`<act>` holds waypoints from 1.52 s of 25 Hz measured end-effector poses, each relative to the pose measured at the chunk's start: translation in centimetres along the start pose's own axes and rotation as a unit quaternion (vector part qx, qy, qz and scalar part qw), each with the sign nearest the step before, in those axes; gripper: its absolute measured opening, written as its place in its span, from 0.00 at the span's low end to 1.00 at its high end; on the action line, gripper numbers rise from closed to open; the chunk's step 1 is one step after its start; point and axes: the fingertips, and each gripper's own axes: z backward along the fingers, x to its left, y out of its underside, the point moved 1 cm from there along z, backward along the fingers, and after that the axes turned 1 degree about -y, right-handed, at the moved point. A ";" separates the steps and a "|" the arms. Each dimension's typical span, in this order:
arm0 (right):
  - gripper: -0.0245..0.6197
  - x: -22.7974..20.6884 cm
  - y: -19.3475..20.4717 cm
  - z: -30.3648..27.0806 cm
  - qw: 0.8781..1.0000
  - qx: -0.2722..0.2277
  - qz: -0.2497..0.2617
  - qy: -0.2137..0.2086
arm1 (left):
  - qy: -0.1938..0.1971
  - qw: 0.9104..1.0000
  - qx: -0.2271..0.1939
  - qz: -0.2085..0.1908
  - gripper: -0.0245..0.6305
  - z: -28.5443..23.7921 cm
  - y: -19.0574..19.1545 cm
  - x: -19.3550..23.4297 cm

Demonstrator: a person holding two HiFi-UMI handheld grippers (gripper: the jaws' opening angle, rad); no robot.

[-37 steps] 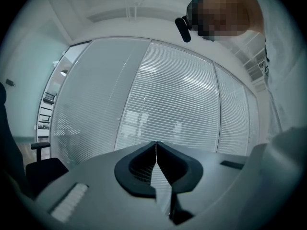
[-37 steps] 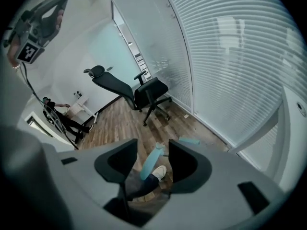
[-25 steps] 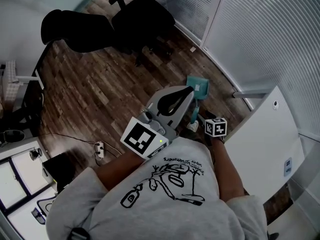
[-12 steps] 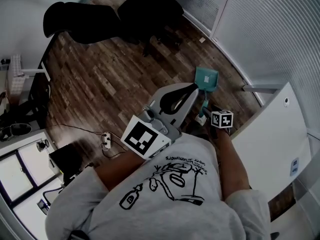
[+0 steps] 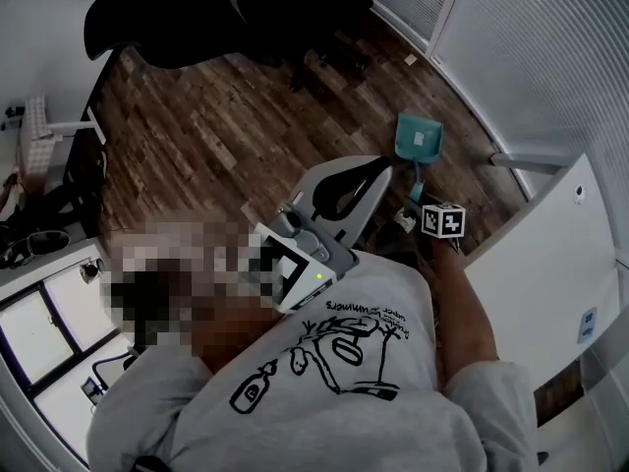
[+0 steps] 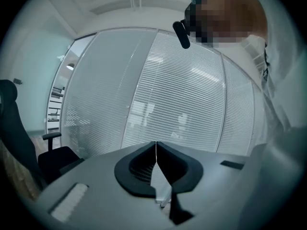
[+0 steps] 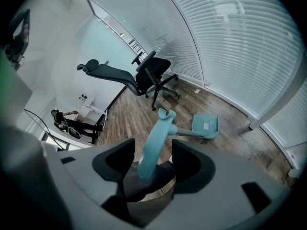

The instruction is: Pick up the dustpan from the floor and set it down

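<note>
Nearby: office chair [image 5: 295, 3] beyond dustpan [image 5: 420, 136], blinds [image 5: 550, 67] rt.

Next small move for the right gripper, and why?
Probably close the right gripper on the long handle of the teal plastic dustpan: the jaws have just been opening, the handle stands between them ungripped, and the dustpan rests on the wooden floor.

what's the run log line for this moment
dustpan: on floor | right tongs: just been opening, handle between, ungripped | left tongs: shut, empty
</note>
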 end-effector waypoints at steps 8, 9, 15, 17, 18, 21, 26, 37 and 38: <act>0.36 0.3 0.2 -1.2 1.000 -0.006 -0.018 -0.015 | -0.010 1.000 0.012 0.005 0.04 0.7 1.2 0.8; 0.36 0.2 0.2 -1.4 1.000 -0.007 -0.021 -0.019 | -0.011 1.000 0.013 0.006 0.04 0.8 1.3 0.9; 0.36 0.1 -0.2 -1.9 0.999 -0.019 -0.034 -0.029 | -0.017 1.000 0.019 0.006 0.04 1.0 2.0 1.1; 0.36 0.3 -0.3 -2.1 0.999 -0.020 -0.034 -0.027 | -0.018 1.000 0.019 0.007 0.04 1.2 2.0 1.2; 0.35 0.3 -0.4 -2.2 0.999 -0.021 -0.036 -0.026 | -0.018 1.000 0.019 0.007 0.04 1.2 2.0 1.3; 0.26 -0.1 -0.5 -2.1 0.998 -0.031 -0.058 -0.025 | -0.018 1.000 0.020 0.006 0.04 1.3 2.0 1.3; 0.20 -0.3 -0.5 -2.1 0.996 -0.039 -0.072 -0.038 | -0.020 1.000 0.019 0.005 0.04 1.3 1.9 1.4; 0.18 0.3 -2.2 -1.8 0.993 -0.065 -0.084 -0.057 | -0.023 1.000 0.016 0.004 0.04 1.3 1.5 1.8; 0.18 0.3 -2.3 -1.7 0.993 -0.066 -0.084 -0.058 | -0.023 1.000 0.015 0.004 0.04 1.3 1.5 1.8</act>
